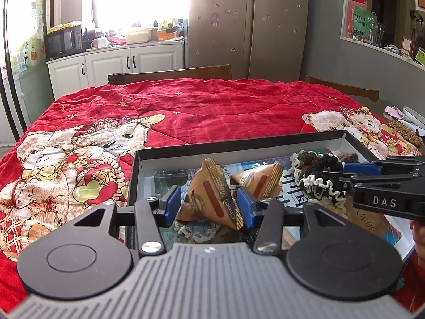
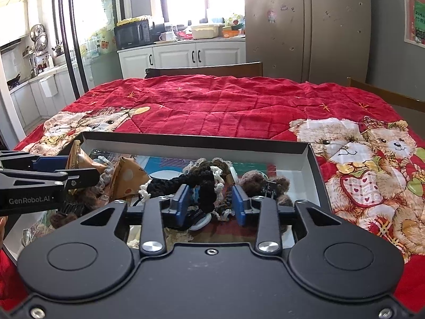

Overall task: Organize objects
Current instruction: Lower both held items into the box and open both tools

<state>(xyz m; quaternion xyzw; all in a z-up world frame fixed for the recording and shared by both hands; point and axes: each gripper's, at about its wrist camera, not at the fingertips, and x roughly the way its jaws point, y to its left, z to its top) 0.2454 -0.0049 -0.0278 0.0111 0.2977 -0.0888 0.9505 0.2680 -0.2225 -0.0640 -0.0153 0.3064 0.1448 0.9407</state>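
Observation:
A shallow black-rimmed box [image 1: 239,145] lies on the red quilt, filled with small items. My left gripper [image 1: 208,207] hangs over its left part, jaws apart, with a brown triangular snack packet [image 1: 212,191] standing between the blue pads; a small gap shows at the left pad. A second brown packet [image 1: 259,180] lies just behind. My right gripper [image 2: 211,206] is over the box [image 2: 186,139] middle, open, with a black crocheted band [image 2: 207,188] looping up between its pads, untouched. Cream and brown crocheted pieces [image 2: 212,167] lie around it. The left gripper [image 2: 77,168] shows at the left edge.
The red bear-print quilt [image 1: 202,106] covers the table beyond the box. Wooden chair backs [image 1: 170,73] stand at the far side. A brown knitted thing [image 1: 406,130] and pale items lie at the table's right edge. A red sleeve [image 1: 414,279] shows at lower right.

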